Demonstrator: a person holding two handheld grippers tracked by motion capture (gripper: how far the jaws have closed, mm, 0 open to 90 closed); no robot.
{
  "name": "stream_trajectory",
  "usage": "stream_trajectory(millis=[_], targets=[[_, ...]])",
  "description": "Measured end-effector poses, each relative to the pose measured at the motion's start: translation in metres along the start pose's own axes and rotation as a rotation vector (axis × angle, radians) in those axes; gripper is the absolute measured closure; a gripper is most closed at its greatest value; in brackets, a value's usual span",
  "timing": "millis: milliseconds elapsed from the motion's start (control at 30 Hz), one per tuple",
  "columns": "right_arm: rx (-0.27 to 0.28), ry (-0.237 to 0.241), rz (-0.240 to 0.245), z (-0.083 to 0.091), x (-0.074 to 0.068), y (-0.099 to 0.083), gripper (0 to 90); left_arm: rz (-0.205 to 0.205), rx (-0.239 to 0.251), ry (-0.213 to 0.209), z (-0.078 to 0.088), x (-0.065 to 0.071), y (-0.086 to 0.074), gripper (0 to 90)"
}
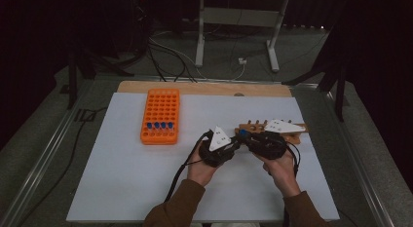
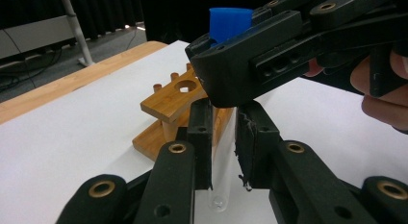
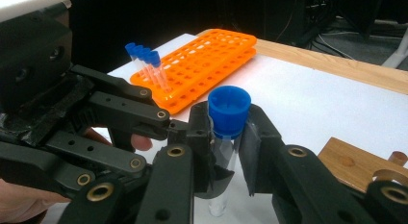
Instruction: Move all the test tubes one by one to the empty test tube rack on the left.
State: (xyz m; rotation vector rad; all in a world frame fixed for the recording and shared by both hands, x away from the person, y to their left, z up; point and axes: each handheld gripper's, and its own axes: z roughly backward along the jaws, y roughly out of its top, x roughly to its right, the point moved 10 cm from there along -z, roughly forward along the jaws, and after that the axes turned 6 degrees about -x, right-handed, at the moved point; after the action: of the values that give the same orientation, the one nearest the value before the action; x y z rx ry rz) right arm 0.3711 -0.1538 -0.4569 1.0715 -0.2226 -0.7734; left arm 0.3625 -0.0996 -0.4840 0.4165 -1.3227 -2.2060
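Observation:
A clear test tube (image 2: 223, 159) with a blue cap (image 3: 229, 108) stands upright between both grippers, above the white table. My right gripper (image 3: 228, 119) is shut on the tube just under the cap. My left gripper (image 2: 224, 119) is shut on the glass body lower down, from the opposite side. In the high view the two grippers meet at mid-table, the left gripper (image 1: 237, 142) and the right gripper (image 1: 245, 136) tip to tip with the blue cap (image 1: 242, 133) between them. A hand holds each gripper.
An orange tube rack (image 1: 160, 115) lies at the left rear, with several blue-capped tubes (image 1: 159, 125) in its front row. A wooden rack (image 1: 292, 134) with round holes sits right behind the grippers. The table's wooden far edge (image 1: 204, 88) runs along the back.

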Motion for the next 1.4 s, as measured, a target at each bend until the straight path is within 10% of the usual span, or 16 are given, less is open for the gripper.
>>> stream_trajectory(millis=[667,1400], targets=[[0.012,-0.083,-0.035,0.015,0.024,0.004,8.8,0.069,-0.010,0.098,0.023,-0.037,-0.012,78.5],[0.023,-0.123,-0.070,0.028,0.044,0.002,0.0,0.116,0.048,0.184,0.076,-0.072,-0.024,78.4]])
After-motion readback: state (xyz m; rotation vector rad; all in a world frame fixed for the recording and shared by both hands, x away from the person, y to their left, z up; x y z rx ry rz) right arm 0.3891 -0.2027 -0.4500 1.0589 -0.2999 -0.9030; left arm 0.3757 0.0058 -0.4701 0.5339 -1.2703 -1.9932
